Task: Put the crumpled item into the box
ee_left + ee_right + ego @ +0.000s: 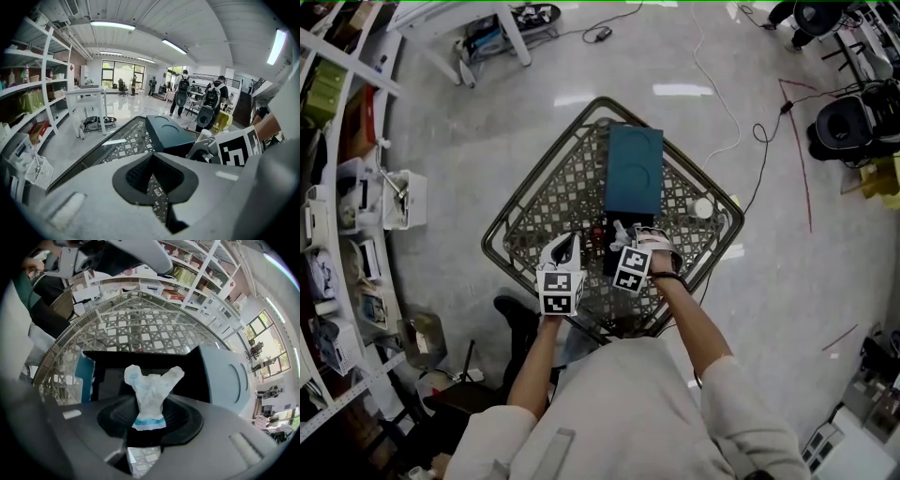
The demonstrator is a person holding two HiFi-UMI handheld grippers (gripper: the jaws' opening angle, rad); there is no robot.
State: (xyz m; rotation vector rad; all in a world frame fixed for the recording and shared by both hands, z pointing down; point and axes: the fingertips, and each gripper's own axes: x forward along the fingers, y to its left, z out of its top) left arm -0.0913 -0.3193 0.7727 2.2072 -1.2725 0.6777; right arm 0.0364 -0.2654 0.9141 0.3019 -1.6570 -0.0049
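Note:
The crumpled item (151,389), a white wad with a blue stripe, is pinched between the jaws of my right gripper (149,412). It hangs just above the dark inside of the box (110,376). The box's teal lid (234,376) stands open on the far side. In the head view the right gripper (625,234) points steeply down at the box opening (622,251), with the lid (634,169) lying behind it. My left gripper (569,246) rests to the left of the box, its tips (152,158) together with nothing between them.
The box sits on a square metal lattice table (546,192). A small white round object (703,208) lies at the table's right corner and a small red thing (598,232) beside the box. Shelving (333,169) lines the left; cables (722,103) run over the floor.

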